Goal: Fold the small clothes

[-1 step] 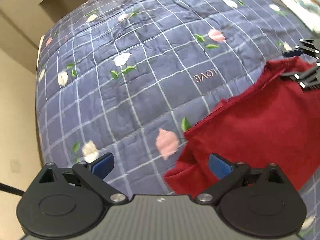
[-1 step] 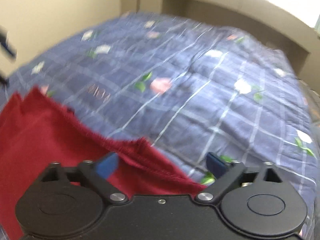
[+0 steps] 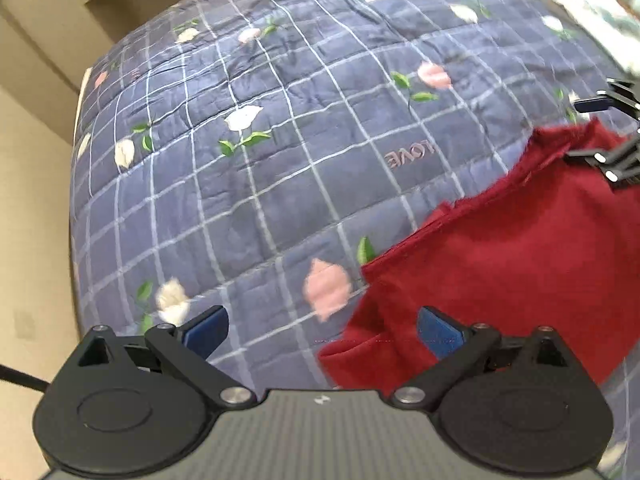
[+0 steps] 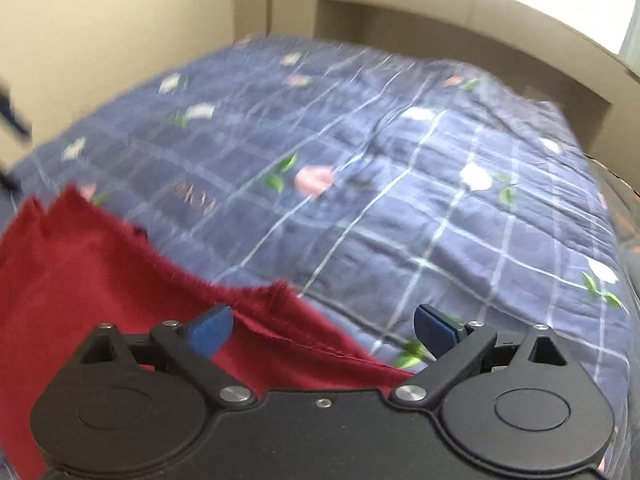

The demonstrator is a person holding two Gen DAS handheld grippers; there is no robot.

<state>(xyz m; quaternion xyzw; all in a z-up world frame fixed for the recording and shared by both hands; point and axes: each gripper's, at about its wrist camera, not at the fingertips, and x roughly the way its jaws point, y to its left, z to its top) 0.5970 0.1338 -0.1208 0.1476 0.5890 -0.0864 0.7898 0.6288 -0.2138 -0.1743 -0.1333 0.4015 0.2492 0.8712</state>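
Note:
A dark red garment [image 3: 500,272] lies folded on the blue quilt [image 3: 280,168]. In the left wrist view it fills the lower right, and my left gripper [image 3: 322,332] is open above its near left corner, holding nothing. My right gripper [image 3: 600,128] shows at that view's right edge, over the garment's far corner. In the right wrist view the garment [image 4: 80,272] lies at lower left with its frayed edge running under my open right gripper [image 4: 324,330]. That view is blurred.
The quilt [image 4: 400,200] has a white grid, pink and white flowers and a "LOVE" patch [image 3: 410,154]. A beige headboard [image 4: 460,28] stands at the far end. The bed's left edge [image 3: 76,200] drops to a beige floor.

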